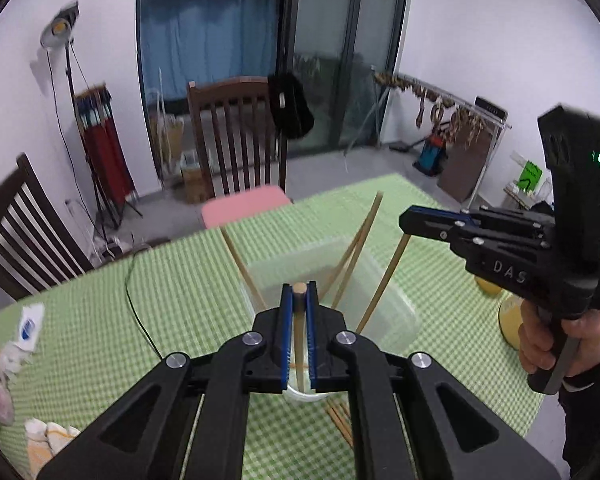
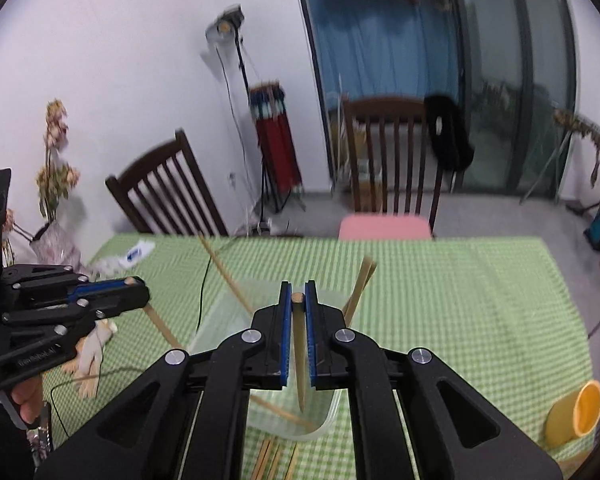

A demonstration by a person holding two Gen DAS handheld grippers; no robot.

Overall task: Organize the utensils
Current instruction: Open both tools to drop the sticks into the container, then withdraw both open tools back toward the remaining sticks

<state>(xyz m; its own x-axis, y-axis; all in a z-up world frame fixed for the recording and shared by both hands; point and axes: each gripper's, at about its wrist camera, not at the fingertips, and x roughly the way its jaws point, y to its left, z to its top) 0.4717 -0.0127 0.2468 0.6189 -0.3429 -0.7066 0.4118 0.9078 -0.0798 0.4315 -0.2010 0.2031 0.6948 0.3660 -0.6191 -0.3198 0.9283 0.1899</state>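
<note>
Both grippers pinched one wooden chopstick each above a clear plastic container.

The left gripper [image 1: 299, 300] had its blue-padded fingers [image 1: 286, 312] pressed onto a slim, round-ended wooden chopstick [image 1: 299, 344] that ran down between them at lower centre of the left wrist view. The right gripper [image 2: 299, 300] likewise clamped a pointed wooden chopstick [image 2: 299, 360], tip hanging over the translucent rectangular plastic container [image 2: 220, 320]. Several more chopsticks [image 1: 366, 236] leaned inside that container, their tops fanning toward the frame's middle. Loose chopsticks [image 2: 272, 460] lay just beside it at the bottom edge. Everything rested on the green-checked tabletop [image 2: 460, 300], with a yellow cup [image 2: 576, 412] lying at lower right.
</note>
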